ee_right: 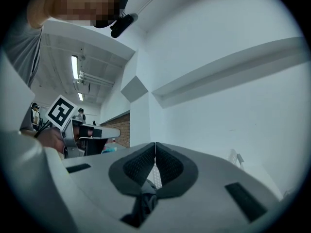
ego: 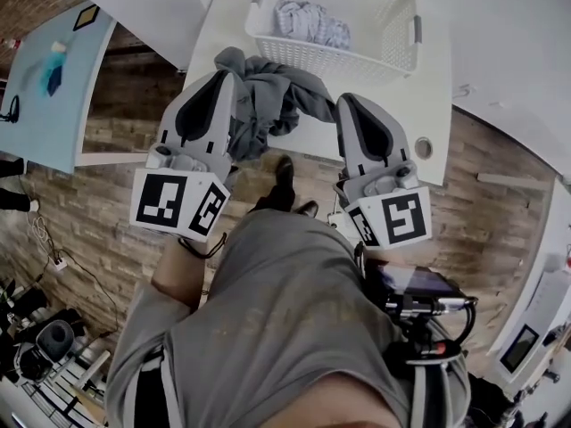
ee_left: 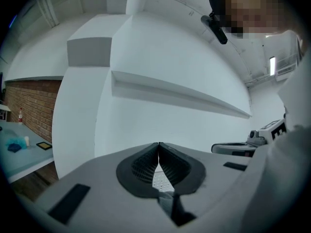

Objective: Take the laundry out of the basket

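A dark grey garment (ego: pixel 272 96) hangs bunched between my two grippers, above the near edge of the white table (ego: pixel 428 105). The left gripper (ego: pixel 230 77) is shut, with one end of the garment caught at its tips; grey cloth (ee_left: pixel 166 199) shows at the base of its closed jaws (ee_left: pixel 158 144). The right gripper (ego: pixel 343 101) is also shut on the garment, and dark cloth (ee_right: pixel 145 198) sits low between its jaws (ee_right: pixel 155 144). Behind them the white laundry basket (ego: pixel 330 61) stands on the table, with a pale patterned cloth (ego: pixel 312 23) lying inside.
The table's front edge runs just under the grippers, with a small round fitting (ego: pixel 423 147) near its right corner. Below are a brick-patterned floor and the person's shoe (ego: pixel 284 176). A light blue table (ego: pixel 53 87) with small objects stands at the left.
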Action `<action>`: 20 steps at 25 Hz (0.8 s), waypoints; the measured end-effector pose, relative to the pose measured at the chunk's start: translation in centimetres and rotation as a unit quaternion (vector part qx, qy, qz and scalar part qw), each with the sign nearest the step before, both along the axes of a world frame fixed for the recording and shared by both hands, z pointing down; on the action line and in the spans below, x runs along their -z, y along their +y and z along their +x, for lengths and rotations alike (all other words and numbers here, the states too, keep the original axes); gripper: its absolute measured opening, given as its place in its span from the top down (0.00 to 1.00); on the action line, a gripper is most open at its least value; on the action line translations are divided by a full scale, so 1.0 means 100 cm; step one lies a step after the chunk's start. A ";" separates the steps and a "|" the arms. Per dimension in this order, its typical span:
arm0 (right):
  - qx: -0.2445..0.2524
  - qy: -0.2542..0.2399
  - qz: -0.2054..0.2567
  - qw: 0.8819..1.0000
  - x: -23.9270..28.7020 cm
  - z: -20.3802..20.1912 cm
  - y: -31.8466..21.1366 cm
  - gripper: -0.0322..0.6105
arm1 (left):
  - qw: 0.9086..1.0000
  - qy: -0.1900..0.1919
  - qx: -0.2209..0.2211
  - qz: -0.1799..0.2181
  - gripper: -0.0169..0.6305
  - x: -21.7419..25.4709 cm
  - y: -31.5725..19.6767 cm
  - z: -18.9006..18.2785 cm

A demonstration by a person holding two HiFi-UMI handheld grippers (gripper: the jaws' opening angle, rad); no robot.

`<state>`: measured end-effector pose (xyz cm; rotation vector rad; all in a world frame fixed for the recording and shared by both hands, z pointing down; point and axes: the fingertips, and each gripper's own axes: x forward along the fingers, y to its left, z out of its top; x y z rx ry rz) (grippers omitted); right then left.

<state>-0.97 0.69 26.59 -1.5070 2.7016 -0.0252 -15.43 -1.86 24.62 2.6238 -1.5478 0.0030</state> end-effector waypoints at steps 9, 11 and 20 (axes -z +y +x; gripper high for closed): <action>-0.036 0.002 0.014 0.999 0.009 0.021 0.009 0.94 | 0.999 0.005 -0.030 0.023 0.96 0.013 0.003 0.022; -0.045 0.002 0.015 0.999 0.011 0.026 0.009 0.94 | 0.999 0.005 -0.038 0.026 0.96 0.014 0.001 0.028; -0.076 0.004 0.029 0.997 0.021 0.048 -0.009 0.94 | 0.997 0.021 -0.058 0.042 0.96 0.025 -0.022 0.050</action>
